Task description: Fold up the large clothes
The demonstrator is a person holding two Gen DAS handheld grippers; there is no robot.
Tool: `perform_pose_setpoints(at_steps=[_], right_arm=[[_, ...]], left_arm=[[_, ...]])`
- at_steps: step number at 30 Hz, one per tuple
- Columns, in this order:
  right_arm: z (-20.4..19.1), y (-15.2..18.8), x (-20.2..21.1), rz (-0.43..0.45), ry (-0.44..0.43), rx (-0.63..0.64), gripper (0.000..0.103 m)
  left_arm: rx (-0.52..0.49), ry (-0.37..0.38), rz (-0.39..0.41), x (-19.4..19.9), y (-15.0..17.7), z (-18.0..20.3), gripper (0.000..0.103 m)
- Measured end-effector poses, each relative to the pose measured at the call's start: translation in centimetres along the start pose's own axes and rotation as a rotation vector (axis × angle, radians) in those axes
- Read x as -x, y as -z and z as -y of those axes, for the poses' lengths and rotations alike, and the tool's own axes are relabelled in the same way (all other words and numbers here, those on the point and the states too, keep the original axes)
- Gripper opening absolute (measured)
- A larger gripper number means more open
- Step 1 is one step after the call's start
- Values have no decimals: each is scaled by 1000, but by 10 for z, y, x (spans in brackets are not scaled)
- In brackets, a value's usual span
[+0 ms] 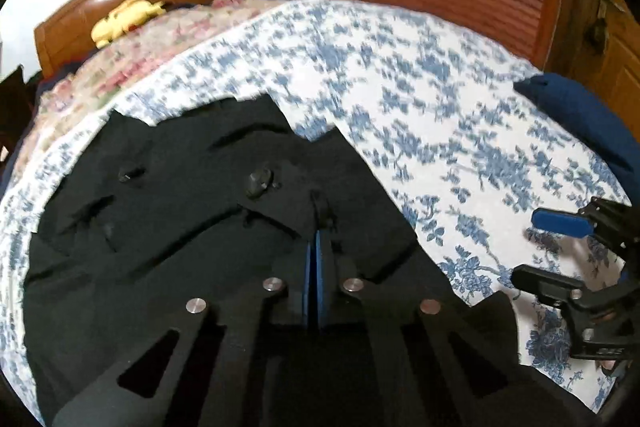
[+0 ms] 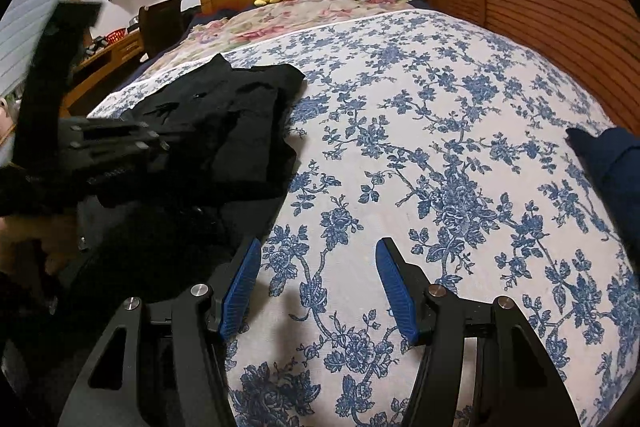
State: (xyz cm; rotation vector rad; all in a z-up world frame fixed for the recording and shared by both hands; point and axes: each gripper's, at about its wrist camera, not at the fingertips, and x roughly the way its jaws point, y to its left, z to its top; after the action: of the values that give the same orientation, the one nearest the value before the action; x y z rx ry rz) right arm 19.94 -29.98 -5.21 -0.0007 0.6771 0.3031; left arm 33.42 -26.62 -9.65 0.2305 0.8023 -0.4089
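On the blue-flowered bedspread [image 2: 440, 147], the black garment [image 1: 180, 211] lies partly folded at its left side, more folds apparently remaining, with the left gripper [image 1: 316, 247] pinched shut on its cloth and the right gripper [image 2: 318, 291] open and empty beside it.

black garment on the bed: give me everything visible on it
The black garment looks like thick matte cloth, a coat or jacket with large dark buttons and flap-like seams. It lies rumpled and partly folded on the blue-floral bedspread, toward its left side. The left gripper is over it, jaws shut, seemingly pinching a fold. The right gripper is open beside it, apart from it.
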Motion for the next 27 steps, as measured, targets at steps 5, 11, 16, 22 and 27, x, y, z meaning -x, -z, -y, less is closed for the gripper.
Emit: perform_pose_setpoints(at_steps=[5,11,16,22,27], right_arm=[[-8,-3,2,3,26,21,62],[-23,-17,8,24,35,27,62],[-46,-31,16,60,22,40,62],[-82,-40,12,73,-11,83,62],[-111,-43,-3,51,-28,131,62]], left_arm=[[21,-17,106,53,-1,-18,2],[36,-53,174,106,12,-51,2],[49,-110,189,134,39,-81,2],[61,-159,172,155,77,-113,2],[83,-175,132,165,109,-137,8]])
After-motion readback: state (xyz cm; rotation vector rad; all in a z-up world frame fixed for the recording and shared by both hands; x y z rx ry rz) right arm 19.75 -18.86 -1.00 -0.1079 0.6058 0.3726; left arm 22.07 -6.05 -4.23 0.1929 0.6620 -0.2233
